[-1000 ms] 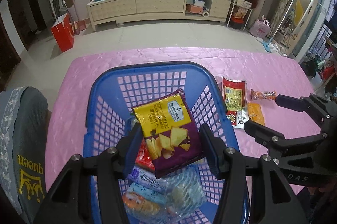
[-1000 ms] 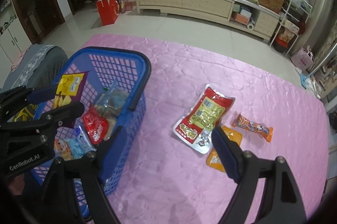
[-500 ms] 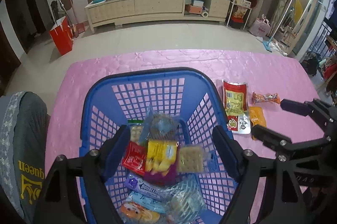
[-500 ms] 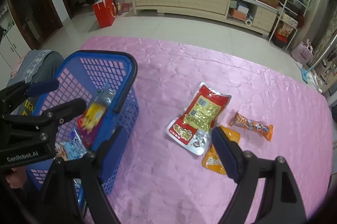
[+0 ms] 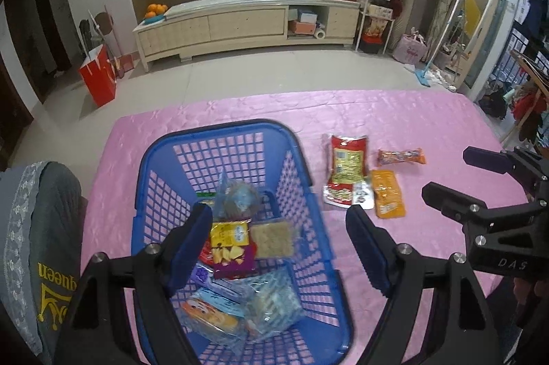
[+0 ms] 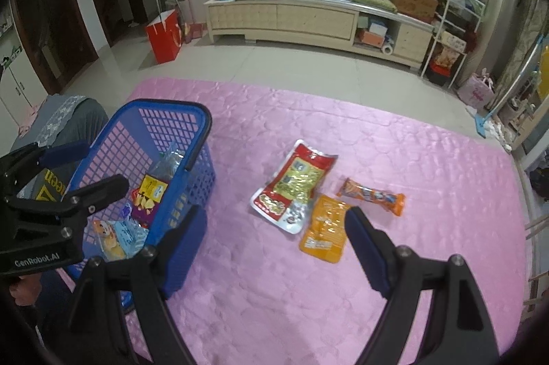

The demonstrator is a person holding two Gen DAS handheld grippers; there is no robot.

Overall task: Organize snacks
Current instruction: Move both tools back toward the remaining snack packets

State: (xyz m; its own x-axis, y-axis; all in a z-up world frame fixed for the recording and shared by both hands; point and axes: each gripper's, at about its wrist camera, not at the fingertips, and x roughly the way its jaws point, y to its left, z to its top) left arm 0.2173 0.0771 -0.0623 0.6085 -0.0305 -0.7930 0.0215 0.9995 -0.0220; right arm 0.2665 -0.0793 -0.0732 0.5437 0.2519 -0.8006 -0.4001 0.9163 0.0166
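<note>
A blue plastic basket [image 5: 219, 131] [image 6: 202, 121] stands on the pink tablecloth and holds several snack packs, with a yellow and purple chip bag [image 5: 230, 245] [image 6: 148, 193] on top. My left gripper [image 5: 278, 245] is open and empty above the basket. Right of the basket lie a red pouch [image 5: 346, 173] [image 6: 291, 186], a flat orange packet [image 5: 388, 193] [image 6: 326, 227] and an orange wrapped bar [image 5: 401, 156] [image 6: 372, 195]. My right gripper [image 6: 274, 241] is open and empty, hovering just short of these three.
The pink tablecloth [image 6: 377, 152] ends at a far edge toward the tiled floor. A chair back with a grey cover [image 5: 37, 227] stands at the table's left. A long cabinet [image 5: 247, 22] and a red bag [image 5: 97, 78] stand across the room.
My left gripper opened and let go of the chip bag, which dropped into the basket, then rose. My right gripper moved slightly toward the loose snacks.
</note>
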